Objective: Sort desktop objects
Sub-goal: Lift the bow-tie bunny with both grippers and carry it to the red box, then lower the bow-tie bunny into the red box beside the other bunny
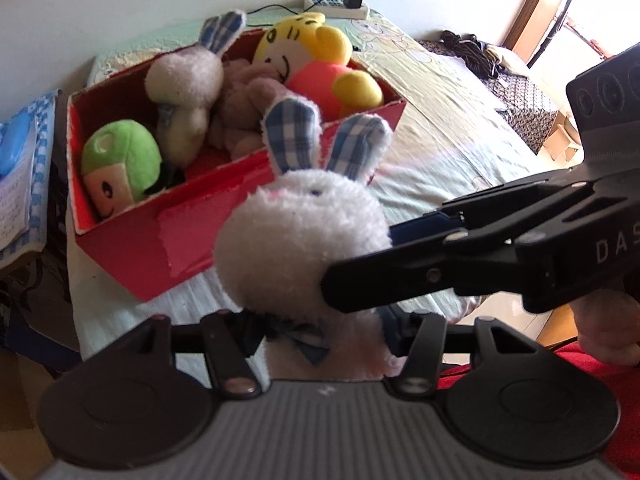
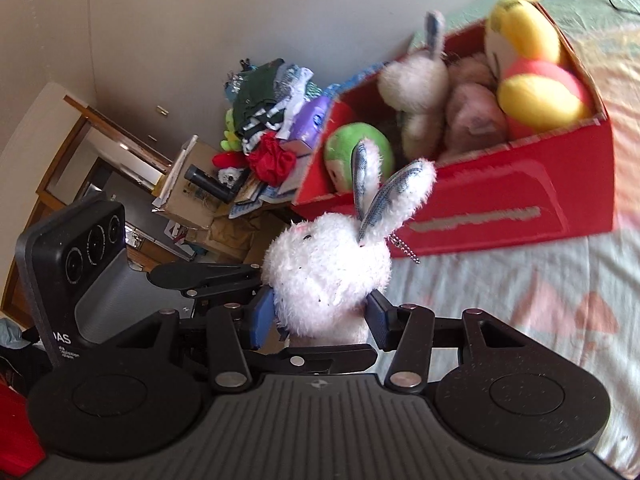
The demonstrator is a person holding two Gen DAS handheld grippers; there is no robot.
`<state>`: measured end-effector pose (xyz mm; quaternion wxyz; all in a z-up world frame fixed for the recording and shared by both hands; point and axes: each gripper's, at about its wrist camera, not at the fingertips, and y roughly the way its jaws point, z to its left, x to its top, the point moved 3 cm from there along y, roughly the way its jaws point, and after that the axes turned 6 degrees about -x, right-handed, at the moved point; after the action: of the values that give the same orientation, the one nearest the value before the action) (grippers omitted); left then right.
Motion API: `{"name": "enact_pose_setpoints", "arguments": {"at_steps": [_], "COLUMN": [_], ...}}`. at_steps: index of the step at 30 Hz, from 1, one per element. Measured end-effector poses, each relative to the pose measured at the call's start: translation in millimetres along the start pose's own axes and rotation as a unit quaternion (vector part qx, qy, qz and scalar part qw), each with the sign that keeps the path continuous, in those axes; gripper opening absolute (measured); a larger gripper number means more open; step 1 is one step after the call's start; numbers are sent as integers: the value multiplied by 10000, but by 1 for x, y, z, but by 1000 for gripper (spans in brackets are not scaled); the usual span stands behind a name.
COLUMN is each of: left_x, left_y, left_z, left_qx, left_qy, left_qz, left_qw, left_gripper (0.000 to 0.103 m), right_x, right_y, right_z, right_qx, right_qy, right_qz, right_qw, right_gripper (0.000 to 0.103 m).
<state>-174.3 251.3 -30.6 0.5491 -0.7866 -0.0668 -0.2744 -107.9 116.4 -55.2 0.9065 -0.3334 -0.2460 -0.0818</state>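
A white plush rabbit [image 1: 300,232] with blue checked ears hangs in the air in front of a red box [image 1: 192,236]. My left gripper [image 1: 320,336] is shut on its body. The right gripper's fingers [image 1: 400,276] reach in from the right and clamp its head. In the right wrist view the rabbit [image 2: 324,272] sits between the blue pads of my right gripper [image 2: 320,320], and the left gripper's fingers [image 2: 208,276] come in from the left. The red box [image 2: 500,208] holds a second rabbit [image 1: 184,80], a green toy [image 1: 124,160], a pink bear [image 1: 248,108] and a yellow doll [image 1: 316,52].
The box stands on a bed with a pale patterned sheet [image 2: 520,300]. A power strip [image 1: 340,6] lies at the far end. A heap of clothes and boxes [image 2: 264,128] stands beyond the bed's edge. A fluffy sleeve [image 1: 612,320] shows at the right.
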Motion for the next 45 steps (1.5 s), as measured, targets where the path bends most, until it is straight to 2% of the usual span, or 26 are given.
{"name": "enact_pose_setpoints", "arguments": {"at_steps": [8, 12, 17, 22, 25, 30, 37, 41, 45], "left_x": [37, 68, 101, 112, 110, 106, 114, 116, 104], "left_y": [-34, -32, -18, 9, 26, 38, 40, 47, 54], "left_z": [13, 21, 38, 59, 69, 84, 91, 95, 97], "left_qx": [202, 354, 366, 190, 58, -152, -51, 39, 121], "left_qy": [372, 569, 588, 359, 232, 13, 53, 62, 69], "left_qz": [-618, -940, -1219, -1159, -1114, -1115, -1233, -1085, -935], "left_qw": [9972, 9933, 9901, 9924, 9935, 9937, 9923, 9941, 9955], "left_gripper": [55, 55, 55, 55, 55, 57, 58, 58, 58], "right_x": [38, 60, 82, 94, 94, 90, 94, 97, 91], "right_y": [-8, -9, -2, 16, 25, 36, 36, 45, 51], "right_z": [15, 14, 0, -29, -41, -52, -48, -53, -49], "right_qx": [95, -51, -266, -353, -441, -452, -472, -469, -585], "right_qy": [-339, -571, -662, -481, -510, -468, -547, -415, -739], "right_qz": [-718, -1175, -1659, -1633, -1533, -1616, -1918, -1815, -1597], "right_qw": [9968, 9914, 9836, 9848, 9859, 9847, 9788, 9814, 9827], "right_gripper": [52, 52, 51, 51, 50, 49, 46, 46, 46]}}
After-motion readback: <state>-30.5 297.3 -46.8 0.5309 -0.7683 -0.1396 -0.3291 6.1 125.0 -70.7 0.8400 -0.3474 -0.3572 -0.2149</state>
